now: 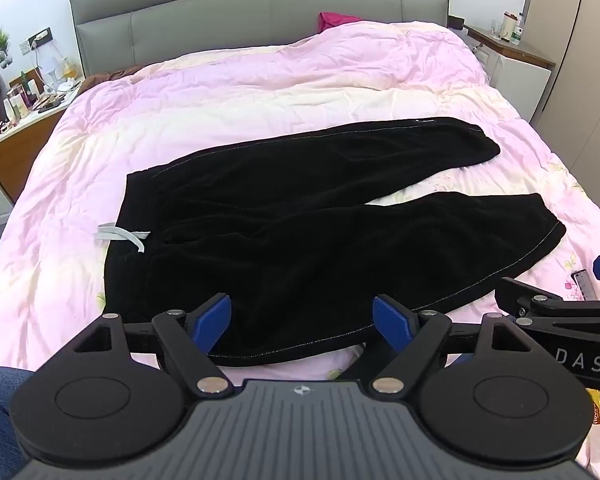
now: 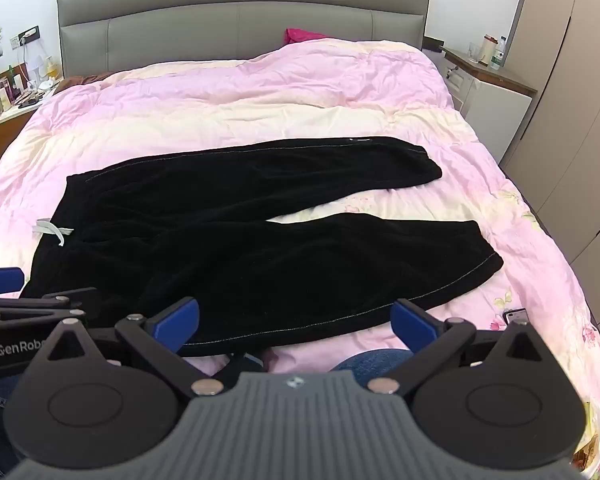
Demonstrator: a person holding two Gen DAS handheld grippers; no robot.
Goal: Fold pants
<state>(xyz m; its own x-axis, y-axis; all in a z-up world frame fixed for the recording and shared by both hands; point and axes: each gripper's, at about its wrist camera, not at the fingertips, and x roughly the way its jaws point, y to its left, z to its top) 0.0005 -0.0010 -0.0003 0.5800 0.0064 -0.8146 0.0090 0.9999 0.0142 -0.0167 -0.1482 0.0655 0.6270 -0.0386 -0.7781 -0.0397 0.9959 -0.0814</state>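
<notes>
Black pants (image 1: pixel 300 216) lie flat and spread on the pink quilt, waistband to the left with a grey drawstring (image 1: pixel 124 235), both legs splayed to the right. They also show in the right wrist view (image 2: pixel 260 240). My left gripper (image 1: pixel 302 320) is open and empty, held above the near edge of the closer leg. My right gripper (image 2: pixel 296 324) is open and empty, above the same near edge, further right. Each gripper shows at the edge of the other's view.
The pink quilt (image 1: pixel 260 92) covers a bed with a grey headboard (image 1: pixel 260 4). Cluttered nightstands stand at the left (image 1: pixel 24 96) and right (image 1: pixel 512 48). A phone (image 2: pixel 514 315) lies on the quilt near the right gripper. A magenta cloth (image 1: pixel 336 20) is by the headboard.
</notes>
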